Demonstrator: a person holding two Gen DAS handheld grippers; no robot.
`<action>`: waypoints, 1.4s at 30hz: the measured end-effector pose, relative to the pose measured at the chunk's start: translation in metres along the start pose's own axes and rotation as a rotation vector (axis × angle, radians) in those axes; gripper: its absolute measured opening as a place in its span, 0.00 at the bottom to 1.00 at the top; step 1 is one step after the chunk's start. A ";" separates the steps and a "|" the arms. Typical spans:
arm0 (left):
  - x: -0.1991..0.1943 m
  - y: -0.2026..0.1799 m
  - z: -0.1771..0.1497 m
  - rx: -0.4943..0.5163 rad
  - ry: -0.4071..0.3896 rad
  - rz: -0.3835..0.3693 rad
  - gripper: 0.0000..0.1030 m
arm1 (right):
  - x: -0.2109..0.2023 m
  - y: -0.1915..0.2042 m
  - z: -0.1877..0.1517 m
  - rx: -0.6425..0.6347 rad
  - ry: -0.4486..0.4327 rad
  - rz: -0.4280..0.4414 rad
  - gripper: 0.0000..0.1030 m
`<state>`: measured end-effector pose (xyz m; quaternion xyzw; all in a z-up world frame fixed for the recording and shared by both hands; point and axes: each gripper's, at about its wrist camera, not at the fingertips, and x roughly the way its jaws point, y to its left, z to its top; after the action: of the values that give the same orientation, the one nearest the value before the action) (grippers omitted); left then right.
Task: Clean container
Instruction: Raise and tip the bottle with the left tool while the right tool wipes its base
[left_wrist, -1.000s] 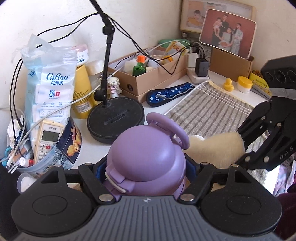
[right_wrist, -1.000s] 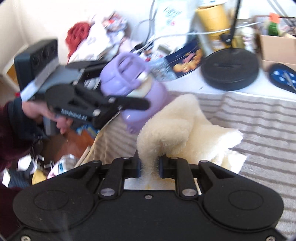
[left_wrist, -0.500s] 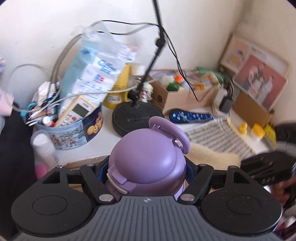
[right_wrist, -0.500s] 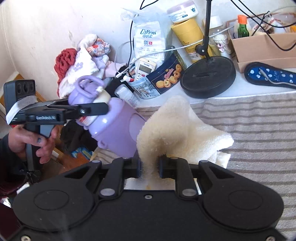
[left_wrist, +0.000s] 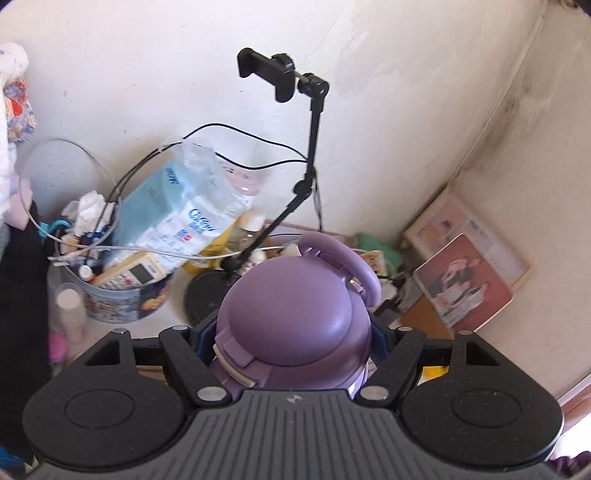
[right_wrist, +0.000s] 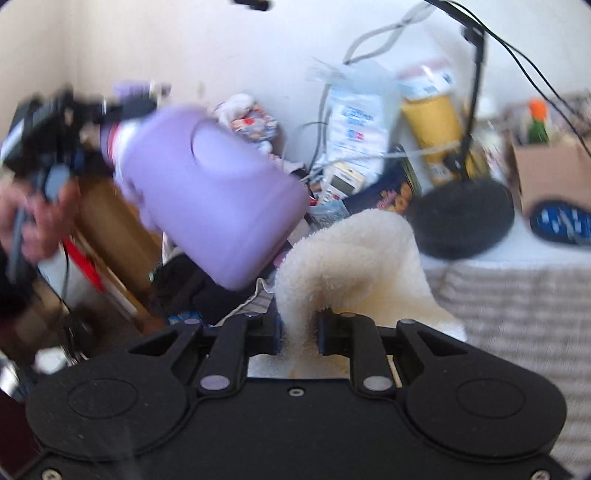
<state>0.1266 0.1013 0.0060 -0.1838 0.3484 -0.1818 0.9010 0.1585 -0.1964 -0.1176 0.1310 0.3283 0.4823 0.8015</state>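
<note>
The left gripper (left_wrist: 293, 345) is clamped on a purple bottle (left_wrist: 295, 321), its 2 fingers pressed against the neck just under the domed lid. In the left wrist view the lid fills the middle of the frame, with the carry loop at 1 o'clock of the dome and the lid latch at 7 o'clock. In the right wrist view the bottle (right_wrist: 210, 199) is tilted off the table, base pointing toward 4 o'clock and lid toward 10 o'clock, where a hand (right_wrist: 33, 218) holds the left gripper's handle. That view is blurred, so fine detail on the bottle cannot be read.

The right gripper (right_wrist: 297, 326) pinches a cream cloth (right_wrist: 354, 266) between its 2 fingers. The cloth arches up from the fingers toward 12 o'clock, and its top edge sits just beside the bottle's base; whether they touch cannot be told through the blur. Its right part lies toward a striped towel (right_wrist: 517, 306) spread at 3 o'clock of the cloth.

Behind the bottle in the left wrist view stands a black phone stand (left_wrist: 312, 147), its round base partly hidden by the lid and its clamp up at 12 o'clock against the white wall. At 10 o'clock of the bottle sits a tin (left_wrist: 114, 302) stuffed with a remote (left_wrist: 133, 275) and a tissue pack (left_wrist: 181, 218). At 3 o'clock a photo (left_wrist: 465, 282) leans in the corner. In the right wrist view a cardboard box (right_wrist: 550, 173) sits at 2 o'clock of the cloth, with a blue pouch (right_wrist: 561, 221) just below it.
</note>
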 end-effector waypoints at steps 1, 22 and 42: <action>-0.001 -0.002 0.003 -0.012 0.001 -0.016 0.73 | -0.001 0.004 0.002 -0.036 -0.012 0.001 0.16; -0.004 -0.001 0.013 -0.194 -0.020 -0.178 0.73 | -0.046 0.034 0.009 -0.344 -0.027 0.071 0.16; -0.004 -0.006 -0.002 -0.274 -0.076 -0.202 0.72 | -0.029 -0.003 0.016 -0.268 -0.059 -0.006 0.16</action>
<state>0.1213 0.0972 0.0099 -0.3458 0.3155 -0.2151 0.8571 0.1615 -0.2217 -0.0959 0.0358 0.2374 0.5153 0.8227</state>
